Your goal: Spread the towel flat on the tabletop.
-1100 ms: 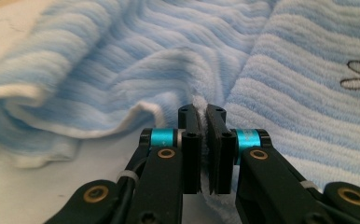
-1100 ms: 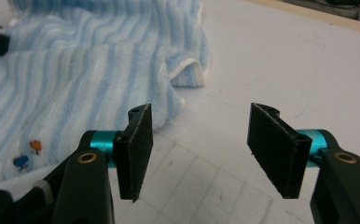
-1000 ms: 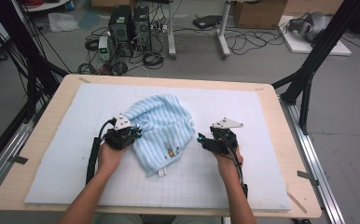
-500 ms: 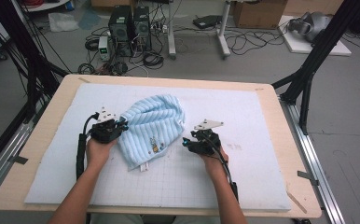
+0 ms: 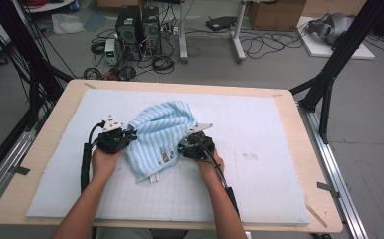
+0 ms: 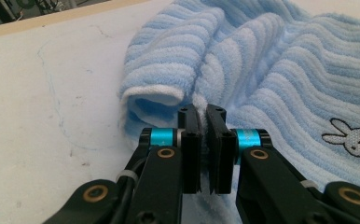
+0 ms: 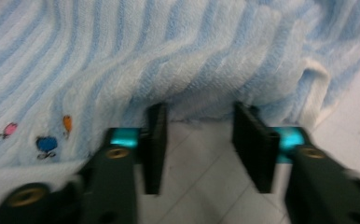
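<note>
The left gripper (image 6: 204,135) pinches the towel (image 5: 161,137); the right gripper's (image 7: 199,140) jaws, just closing, gape at its edge. Folding remains.

towel (image 5: 161,134) between tools, on mat (image 5: 259,189)

Blue towel (image 5: 160,137) between both grippers

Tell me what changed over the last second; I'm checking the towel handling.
Both hands slid left, dragging the towel along. The right gripper closed in on the towel's edge, jaws closing but not yet pinching. The left gripper stayed clamped on its edge; the table unchanged.
</note>
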{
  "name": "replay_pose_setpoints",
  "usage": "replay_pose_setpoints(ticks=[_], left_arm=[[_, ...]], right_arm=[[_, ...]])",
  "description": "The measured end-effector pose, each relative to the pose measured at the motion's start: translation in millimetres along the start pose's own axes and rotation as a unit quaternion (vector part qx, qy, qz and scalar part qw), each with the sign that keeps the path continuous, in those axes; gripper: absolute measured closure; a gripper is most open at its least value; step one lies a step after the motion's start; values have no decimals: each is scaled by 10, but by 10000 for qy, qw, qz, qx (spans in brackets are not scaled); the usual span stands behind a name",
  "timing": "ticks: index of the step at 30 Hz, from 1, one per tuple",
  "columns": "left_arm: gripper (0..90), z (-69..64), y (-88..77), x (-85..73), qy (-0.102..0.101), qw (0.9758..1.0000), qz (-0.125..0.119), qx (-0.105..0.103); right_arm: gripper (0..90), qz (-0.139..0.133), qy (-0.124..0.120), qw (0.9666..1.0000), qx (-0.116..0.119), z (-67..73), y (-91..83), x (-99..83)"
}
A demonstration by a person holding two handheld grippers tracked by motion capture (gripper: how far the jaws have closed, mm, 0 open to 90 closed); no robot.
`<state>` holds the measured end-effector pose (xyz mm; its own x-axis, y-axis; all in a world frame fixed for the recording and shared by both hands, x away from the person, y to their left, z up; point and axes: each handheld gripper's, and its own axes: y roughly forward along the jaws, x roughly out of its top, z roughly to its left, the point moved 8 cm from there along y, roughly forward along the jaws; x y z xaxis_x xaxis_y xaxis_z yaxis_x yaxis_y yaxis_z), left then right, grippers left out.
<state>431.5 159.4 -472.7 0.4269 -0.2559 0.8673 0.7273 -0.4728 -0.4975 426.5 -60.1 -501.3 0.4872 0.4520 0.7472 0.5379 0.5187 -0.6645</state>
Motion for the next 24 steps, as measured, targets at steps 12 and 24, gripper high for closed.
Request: replay_pose_setpoints(ticks=[12,24], left_arm=[[847,1,-29,14,-20,10000,-63,-31],[845,-14,-28,19,11,10000,-72,-56]], right_arm=[[673,-374,-6,9993,-60,-42,-201,44],[613,-121,68,9992,382,104,53,54]])
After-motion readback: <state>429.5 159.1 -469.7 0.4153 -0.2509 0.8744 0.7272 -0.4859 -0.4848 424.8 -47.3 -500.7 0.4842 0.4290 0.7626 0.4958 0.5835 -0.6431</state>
